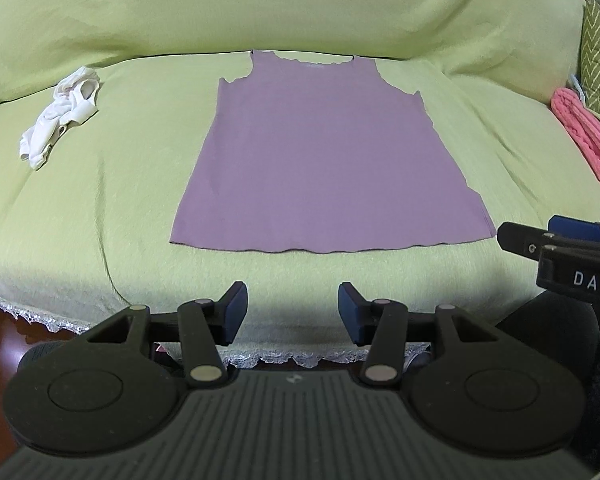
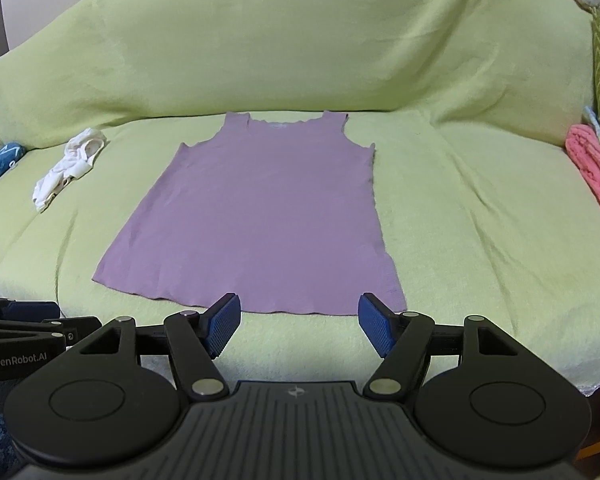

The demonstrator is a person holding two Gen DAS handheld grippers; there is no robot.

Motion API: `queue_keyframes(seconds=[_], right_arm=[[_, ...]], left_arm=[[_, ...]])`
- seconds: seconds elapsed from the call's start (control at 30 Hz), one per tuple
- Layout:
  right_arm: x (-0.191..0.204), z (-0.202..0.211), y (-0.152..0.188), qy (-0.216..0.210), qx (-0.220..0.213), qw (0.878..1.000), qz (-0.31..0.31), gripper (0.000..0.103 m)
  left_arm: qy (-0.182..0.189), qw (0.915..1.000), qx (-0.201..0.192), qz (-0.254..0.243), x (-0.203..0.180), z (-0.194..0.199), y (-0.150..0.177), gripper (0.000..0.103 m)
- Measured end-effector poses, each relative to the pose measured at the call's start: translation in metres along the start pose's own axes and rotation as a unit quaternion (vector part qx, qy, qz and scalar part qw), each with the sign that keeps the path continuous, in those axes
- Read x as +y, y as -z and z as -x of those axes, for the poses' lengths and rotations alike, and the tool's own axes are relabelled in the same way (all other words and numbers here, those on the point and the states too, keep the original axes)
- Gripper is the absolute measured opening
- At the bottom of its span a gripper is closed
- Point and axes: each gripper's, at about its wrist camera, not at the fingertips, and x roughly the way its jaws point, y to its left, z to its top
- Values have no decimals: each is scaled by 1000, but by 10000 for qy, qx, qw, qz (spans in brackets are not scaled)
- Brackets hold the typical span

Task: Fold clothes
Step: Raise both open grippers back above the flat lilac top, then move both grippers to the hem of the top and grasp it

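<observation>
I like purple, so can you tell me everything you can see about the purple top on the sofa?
The purple top is a sleeveless tank with wide shoulder straps, a scooped neck and a slightly wavy hem. It looks like soft, thin knit cloth. It lies spread flat and smooth, not folded yet, neck toward the sofa back and hem toward the front edge. It rests on the green sofa cover and nothing else touches it. Neither open claw holds it.

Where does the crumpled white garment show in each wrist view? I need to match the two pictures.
Left wrist: white garment at upper left on the green cover, left of the purple tank top.
Right wrist: white garment at left, mid-height, again left of the tank top.
Shared landmark: the pink towel at the right edge.
</observation>
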Motion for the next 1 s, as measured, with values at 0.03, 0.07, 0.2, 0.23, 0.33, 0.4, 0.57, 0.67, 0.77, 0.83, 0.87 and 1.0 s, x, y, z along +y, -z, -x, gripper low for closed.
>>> queue_keyframes(seconds=[0.03, 0.07, 0.2, 0.23, 0.33, 0.4, 0.57, 0.67, 0.77, 0.83, 0.87, 1.0], right_arm=[[1, 0, 0, -4, 7, 10000, 4, 68], [1, 0, 1, -1, 18, 10000, 12, 68], [3, -5, 1, 6, 73, 10000, 27, 70], [2, -6, 1, 7, 93, 10000, 30, 70], [3, -12, 1, 1, 168, 9999, 20, 70], [2, -18, 2, 0, 241, 9997, 8, 71], [-8, -45, 1, -125, 526, 9985, -24, 73], [-22, -68, -8, -384, 648, 9972, -19, 73], [-46, -93, -31, -666, 559, 9960, -205, 74], [-68, -112, -54, -1025, 345, 9930, -468, 74], [-79, -122, -65, -1204, 238, 9906, -600, 76], [-116, -184, -119, -1640, 97, 9832, -790, 77]], left_arm=[[8, 10000, 0, 7, 1, 0, 0, 45], [19, 10000, 3, 12, 1, 0, 0, 45], [51, 10000, 43, 30, 4, -3, -1, 45], [51, 10000, 58, 30, 4, -5, -2, 45], [63, 9999, 129, 27, 5, -11, -4, 45], [56, 9998, 196, 30, 6, -17, -5, 46], [79, 9992, 397, 13, 12, -40, -15, 46], [80, 9989, 459, -109, 20, -60, -33, 46], [34, 9983, 373, -437, 31, -84, -64, 49], [96, 9975, 240, -665, 41, -103, -94, 55], [134, 9967, 171, -778, 46, -114, -111, 57], [447, 9936, -93, -1035, 69, -166, -187, 59]])
